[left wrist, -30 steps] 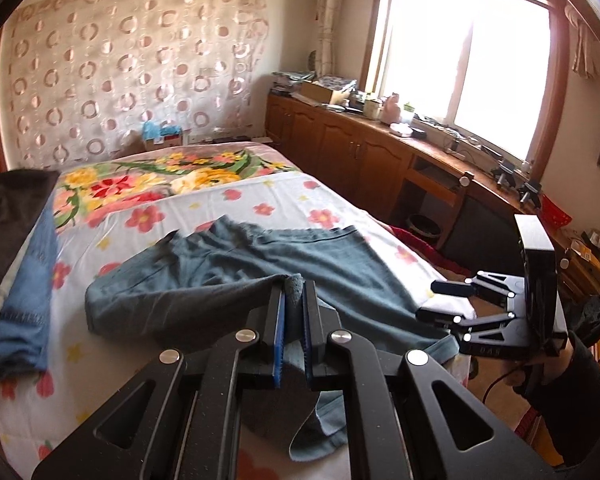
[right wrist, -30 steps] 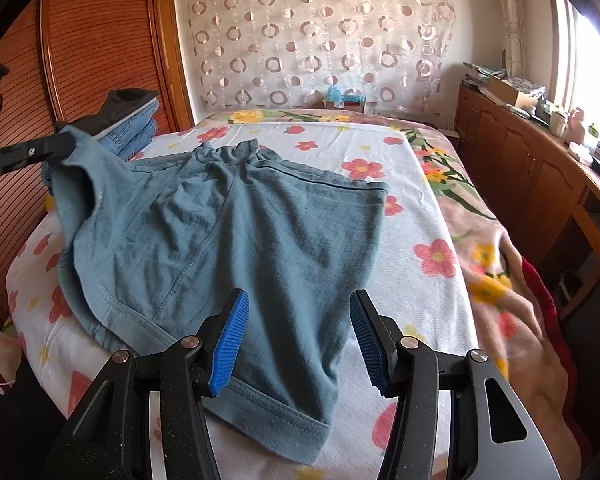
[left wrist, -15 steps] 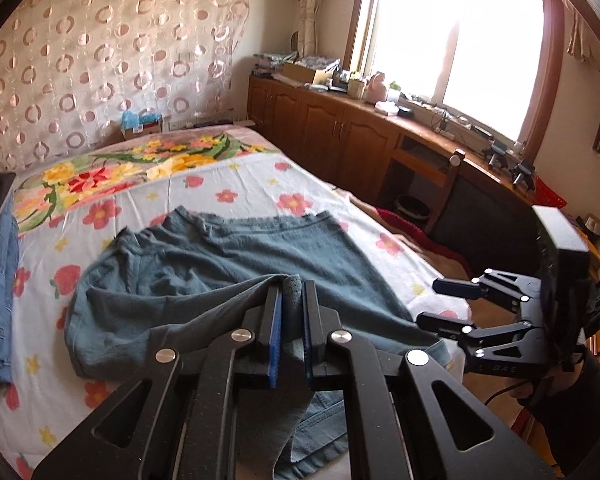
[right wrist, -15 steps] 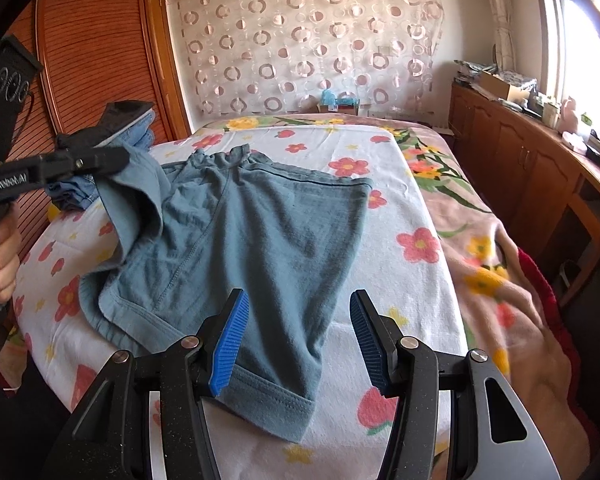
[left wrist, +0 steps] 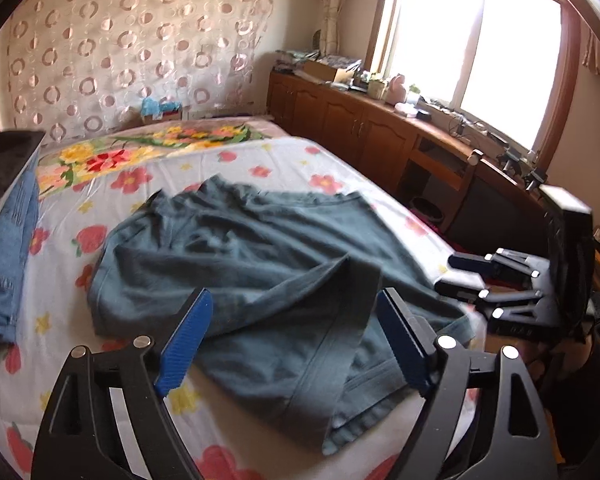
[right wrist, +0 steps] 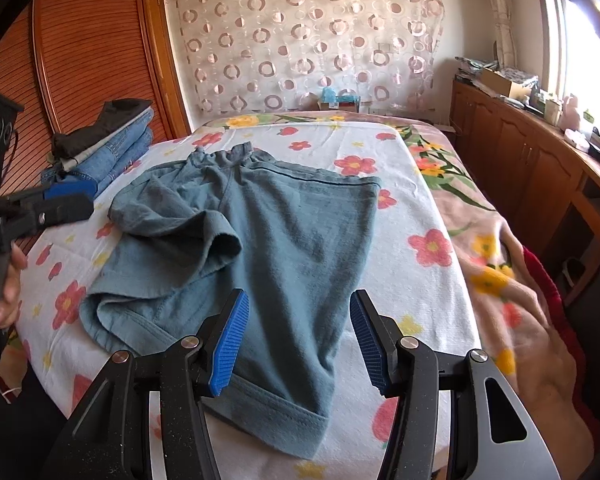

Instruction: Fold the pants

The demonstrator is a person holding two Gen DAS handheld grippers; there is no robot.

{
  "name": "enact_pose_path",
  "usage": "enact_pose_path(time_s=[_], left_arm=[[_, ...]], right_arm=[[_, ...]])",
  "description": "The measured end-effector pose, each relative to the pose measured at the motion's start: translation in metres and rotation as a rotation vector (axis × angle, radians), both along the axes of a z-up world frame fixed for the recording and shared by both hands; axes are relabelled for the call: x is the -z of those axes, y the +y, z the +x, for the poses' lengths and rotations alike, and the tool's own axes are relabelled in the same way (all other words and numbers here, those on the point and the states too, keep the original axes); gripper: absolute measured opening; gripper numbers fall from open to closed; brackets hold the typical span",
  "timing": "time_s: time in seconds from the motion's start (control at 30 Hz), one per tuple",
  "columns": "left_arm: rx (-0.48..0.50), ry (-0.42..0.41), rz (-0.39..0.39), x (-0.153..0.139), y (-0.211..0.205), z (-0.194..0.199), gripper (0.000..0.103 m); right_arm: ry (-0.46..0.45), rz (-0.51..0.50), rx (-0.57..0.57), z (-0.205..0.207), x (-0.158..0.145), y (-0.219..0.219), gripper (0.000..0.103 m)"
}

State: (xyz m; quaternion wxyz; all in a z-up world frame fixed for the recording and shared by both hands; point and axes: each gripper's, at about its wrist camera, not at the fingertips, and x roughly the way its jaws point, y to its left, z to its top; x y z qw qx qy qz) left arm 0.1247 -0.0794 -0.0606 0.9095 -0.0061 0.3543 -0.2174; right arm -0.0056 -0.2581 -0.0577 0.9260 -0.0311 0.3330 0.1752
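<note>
Teal pants lie on the floral bed sheet, one leg folded loosely back over the other. Left tongs are opening — pads clear of the cloth, folded hem between them and just beyond. Right tongs stand half spread over the near leg hem, pinching nothing. Folded jeans are stacked beside the pants.

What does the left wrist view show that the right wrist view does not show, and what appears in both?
Only the left wrist view shows the whole bright window and the right gripper from outside.

Only the right wrist view shows the slatted wooden door and the bare hand under the left gripper.

Both show the teal-blue cotton shorts on the flowered bed sheet, free of either gripper, and the folded denim stack.
</note>
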Motion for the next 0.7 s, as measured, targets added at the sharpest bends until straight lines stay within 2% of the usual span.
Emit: enact_pose_path(time_s=[0.17,0.33,0.5,0.7], left_arm=[[-0.064,0.029,0.049,0.023,0.015,-0.001,0.085],[-0.084,0.052,0.07,0.037,0.025,-0.005,0.085],[-0.101,0.061,0.068,0.044,0.034,-0.009,0.085],[-0.131,0.055,0.06,0.049,0.042,-0.014,0.085]], right_arm=[[-0.005,-0.006,-0.022,0.005,0.0,0.009,0.056],[-0.006,-0.003,-0.063,0.019,-0.002,0.028,0.055],[0.012,0.0,-0.118,0.04,0.002,0.047,0.047],[0.043,-0.035,-0.146,0.069,0.013,0.062,0.043]])
